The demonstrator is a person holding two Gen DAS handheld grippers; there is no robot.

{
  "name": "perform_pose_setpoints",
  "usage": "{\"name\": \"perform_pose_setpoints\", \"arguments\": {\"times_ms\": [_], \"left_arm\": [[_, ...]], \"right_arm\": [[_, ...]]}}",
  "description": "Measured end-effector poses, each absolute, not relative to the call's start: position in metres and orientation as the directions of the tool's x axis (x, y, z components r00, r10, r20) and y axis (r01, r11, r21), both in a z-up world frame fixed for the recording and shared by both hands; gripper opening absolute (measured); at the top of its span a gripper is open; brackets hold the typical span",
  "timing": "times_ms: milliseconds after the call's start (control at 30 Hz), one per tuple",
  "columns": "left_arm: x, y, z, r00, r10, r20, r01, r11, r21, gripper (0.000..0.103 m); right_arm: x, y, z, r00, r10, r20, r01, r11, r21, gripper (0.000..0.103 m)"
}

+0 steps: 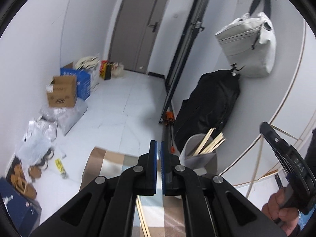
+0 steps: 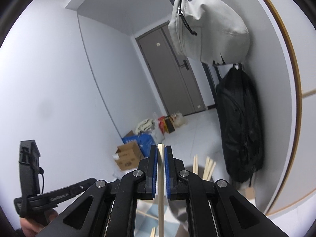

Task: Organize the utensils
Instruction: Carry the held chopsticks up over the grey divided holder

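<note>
A pale utensil holder [image 1: 199, 154] stands just right of my left gripper [image 1: 159, 144], with several wooden chopsticks [image 1: 211, 144] leaning in it. The left gripper is shut and holds nothing, raised above a patterned table mat [image 1: 110, 162]. My right gripper [image 2: 161, 148] is shut on one wooden chopstick [image 2: 161, 187] that runs down between its blue pads. The holder's chopsticks [image 2: 207, 166] show just right of that gripper; the holder itself is mostly hidden. More chopsticks [image 2: 153, 232] lie on the mat below.
A black bag [image 1: 209, 106] and a grey bag [image 1: 248, 43] hang on the white wall right of the holder. Cardboard boxes [image 1: 62, 92], plastic bags and shoes [image 1: 21, 183] line the floor at left. A grey door [image 1: 138, 25] stands behind.
</note>
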State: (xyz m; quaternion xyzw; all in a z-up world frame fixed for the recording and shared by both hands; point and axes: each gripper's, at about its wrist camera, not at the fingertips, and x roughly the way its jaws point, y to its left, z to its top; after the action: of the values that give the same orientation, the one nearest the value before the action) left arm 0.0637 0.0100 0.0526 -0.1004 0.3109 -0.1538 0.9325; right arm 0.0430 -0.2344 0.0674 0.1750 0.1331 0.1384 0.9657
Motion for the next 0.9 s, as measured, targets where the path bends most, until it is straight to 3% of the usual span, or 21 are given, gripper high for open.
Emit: {"name": "perform_pose_setpoints", "arguments": {"times_ms": [267,433,467,533,733,900], "left_arm": [[0.07,0.025,0.033,0.688,-0.405,-0.603,0.252,0.912,-0.324,0.0],[0.091,0.037,-0.014,0.613,-0.368,-0.699,0.252,0.93,-0.269,0.001],[0.098,0.036,-0.025,0.59,-0.37,-0.718,0.265,0.928,-0.261,0.005],[0.115,0.027,-0.05,0.518,-0.332,-0.788,0.285,0.936,-0.207,0.034],[0.147,-0.022,-0.095,0.424,-0.269,-0.865,0.439,0.896,-0.064,0.036],[0.168,-0.047,-0.123,0.362,-0.228,-0.904,0.508,0.861,-0.013,0.036]], "right_arm": [[0.057,-0.238,0.066,0.914,0.342,-0.217,-0.241,0.889,0.389,0.006],[0.052,-0.239,0.051,0.9,0.363,-0.24,-0.258,0.889,0.378,0.006],[0.052,-0.24,0.047,0.897,0.366,-0.248,-0.257,0.888,0.381,0.006],[0.05,-0.243,0.04,0.892,0.37,-0.26,-0.254,0.885,0.39,0.006],[0.048,-0.254,0.026,0.883,0.375,-0.283,-0.233,0.872,0.43,0.006],[0.045,-0.26,0.022,0.881,0.377,-0.286,-0.231,0.87,0.436,0.006]]}}
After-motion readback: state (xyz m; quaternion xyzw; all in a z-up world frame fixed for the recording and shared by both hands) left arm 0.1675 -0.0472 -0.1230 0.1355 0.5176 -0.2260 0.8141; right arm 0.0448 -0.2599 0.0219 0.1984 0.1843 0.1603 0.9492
